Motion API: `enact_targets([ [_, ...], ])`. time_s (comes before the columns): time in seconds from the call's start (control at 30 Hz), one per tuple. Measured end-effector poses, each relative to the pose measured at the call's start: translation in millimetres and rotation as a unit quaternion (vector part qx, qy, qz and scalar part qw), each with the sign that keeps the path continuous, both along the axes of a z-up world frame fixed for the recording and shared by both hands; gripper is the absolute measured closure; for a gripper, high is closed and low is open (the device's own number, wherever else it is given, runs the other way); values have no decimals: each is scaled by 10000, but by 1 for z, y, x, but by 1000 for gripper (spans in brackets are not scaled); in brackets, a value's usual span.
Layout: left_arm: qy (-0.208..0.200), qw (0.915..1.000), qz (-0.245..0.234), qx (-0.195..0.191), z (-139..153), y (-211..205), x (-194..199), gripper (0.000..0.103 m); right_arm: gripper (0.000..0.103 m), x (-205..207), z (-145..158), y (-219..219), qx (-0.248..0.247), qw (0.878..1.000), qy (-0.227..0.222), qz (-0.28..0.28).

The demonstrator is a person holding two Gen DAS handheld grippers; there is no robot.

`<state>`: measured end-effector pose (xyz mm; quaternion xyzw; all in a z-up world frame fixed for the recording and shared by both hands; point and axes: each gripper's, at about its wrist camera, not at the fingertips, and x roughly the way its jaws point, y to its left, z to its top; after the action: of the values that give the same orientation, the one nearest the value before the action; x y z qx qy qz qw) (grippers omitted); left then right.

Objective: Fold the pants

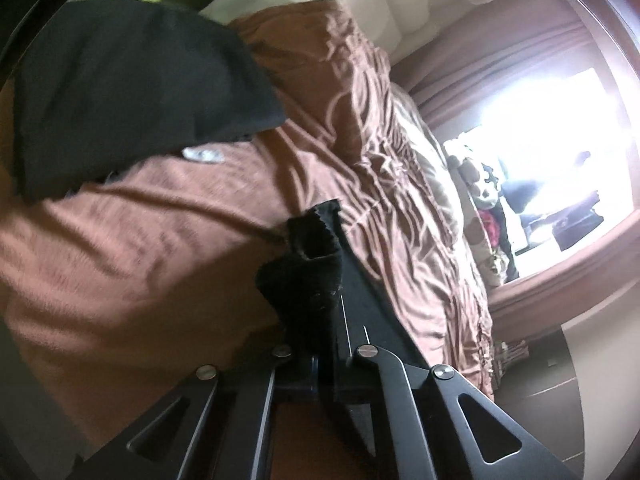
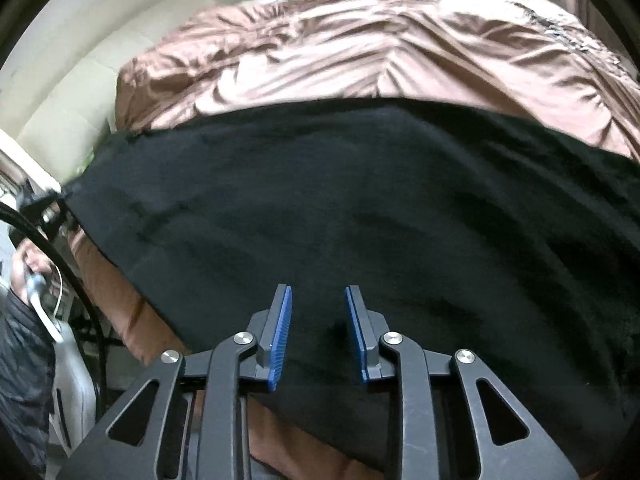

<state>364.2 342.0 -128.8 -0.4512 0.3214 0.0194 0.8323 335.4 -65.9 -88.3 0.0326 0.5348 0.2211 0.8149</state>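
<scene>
The black pants [image 2: 360, 208] lie spread across a brown bedspread [image 2: 340, 52], filling the middle of the right wrist view. My right gripper [image 2: 319, 292] hovers over their near part, its blue pads [image 2: 280, 336] apart, with black cloth showing in the gap but not pinched. In the left wrist view my left gripper [image 1: 316, 236] is shut on a bunched edge of the black pants [image 1: 300, 264], lifted off the bed. A larger fold of the pants [image 1: 132, 92] hangs at the upper left.
The bedspread [image 1: 160, 240] is wrinkled and drops off at the right toward a dark floor [image 1: 560, 364]. A bright window [image 1: 560, 140] with clutter on its sill lies beyond. A cream padded headboard [image 2: 80, 92] stands behind the bed. A person's hand [image 2: 24, 264] and a black cable [image 2: 60, 256] show at the left.
</scene>
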Motion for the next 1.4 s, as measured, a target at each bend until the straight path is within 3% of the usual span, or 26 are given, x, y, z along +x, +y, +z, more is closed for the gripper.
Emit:
enact_targets([
  [0.17,-69,10000,-52,22,14,-1,6,99,84,-4,-14,5,87,9989,429,185],
  [0.37,-71,10000,-56,32,16,0,9,99,88,3,-10,7,254,9962,717,431],
  [0.7,49,10000,0,-27,10,4,12,99,98,46,-17,17,-26,9981,545,268],
  [0.87,110,9999,25,-36,5,6,12,99,98,87,-16,14,-269,9990,335,-121],
  [1.13,249,9996,117,-93,-11,11,10,99,99,143,-24,26,-450,9980,326,-306],
  [1.4,305,9994,113,-100,-16,13,9,99,101,175,-30,32,-420,9974,205,-544],
])
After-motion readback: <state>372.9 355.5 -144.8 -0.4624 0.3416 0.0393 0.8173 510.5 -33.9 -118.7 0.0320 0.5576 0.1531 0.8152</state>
